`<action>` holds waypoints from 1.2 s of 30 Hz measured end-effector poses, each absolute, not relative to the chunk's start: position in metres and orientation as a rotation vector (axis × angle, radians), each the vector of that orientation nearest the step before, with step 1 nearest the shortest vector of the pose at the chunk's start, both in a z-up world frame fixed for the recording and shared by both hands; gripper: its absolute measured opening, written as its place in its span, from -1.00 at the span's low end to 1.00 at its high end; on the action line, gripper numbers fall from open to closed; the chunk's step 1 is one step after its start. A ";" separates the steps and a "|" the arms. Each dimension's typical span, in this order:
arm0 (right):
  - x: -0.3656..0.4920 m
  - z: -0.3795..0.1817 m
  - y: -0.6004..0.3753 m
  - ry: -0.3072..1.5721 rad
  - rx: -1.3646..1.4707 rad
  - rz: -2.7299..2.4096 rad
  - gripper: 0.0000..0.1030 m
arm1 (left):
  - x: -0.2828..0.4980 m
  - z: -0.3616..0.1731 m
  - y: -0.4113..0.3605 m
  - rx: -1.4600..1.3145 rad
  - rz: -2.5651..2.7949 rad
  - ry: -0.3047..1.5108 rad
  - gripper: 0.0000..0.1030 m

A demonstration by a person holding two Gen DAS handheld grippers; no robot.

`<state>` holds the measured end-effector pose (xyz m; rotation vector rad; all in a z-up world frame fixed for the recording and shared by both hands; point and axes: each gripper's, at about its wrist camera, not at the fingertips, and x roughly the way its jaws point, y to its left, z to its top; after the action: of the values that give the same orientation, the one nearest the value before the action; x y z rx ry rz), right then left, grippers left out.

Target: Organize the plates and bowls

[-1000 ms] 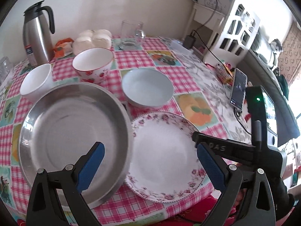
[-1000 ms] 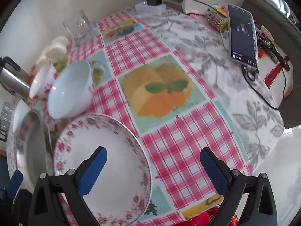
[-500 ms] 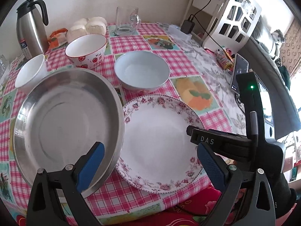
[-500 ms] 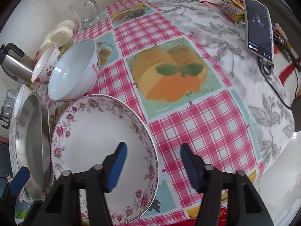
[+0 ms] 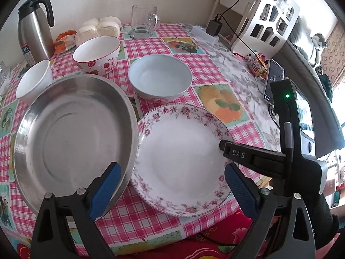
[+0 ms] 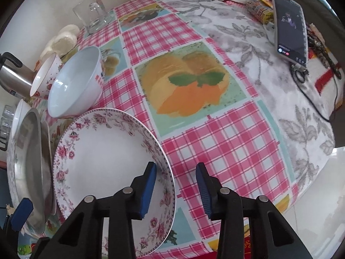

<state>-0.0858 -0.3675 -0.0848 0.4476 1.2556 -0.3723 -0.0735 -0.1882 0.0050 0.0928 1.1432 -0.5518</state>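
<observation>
Left wrist view: sorting looks barely begun, with the floral plate, steel pan and three bowls unstacked on a checked tablecloth by a cream wall; the left gripper hangs spread and empty.

Right wrist view: the right gripper straddles the floral plate's near rim, jaws closing, pads not yet pressing; a phone lies beyond.
</observation>
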 end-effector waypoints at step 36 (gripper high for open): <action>-0.094 -0.085 -0.400 1.237 0.524 -0.453 -0.19 | -0.065 -0.063 -0.203 0.087 -0.445 1.370 -0.32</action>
<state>-0.0944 -0.4000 -0.0854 0.5237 1.2372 -0.4526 -0.0649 -0.2028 -0.0634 0.0867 1.3702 -0.4447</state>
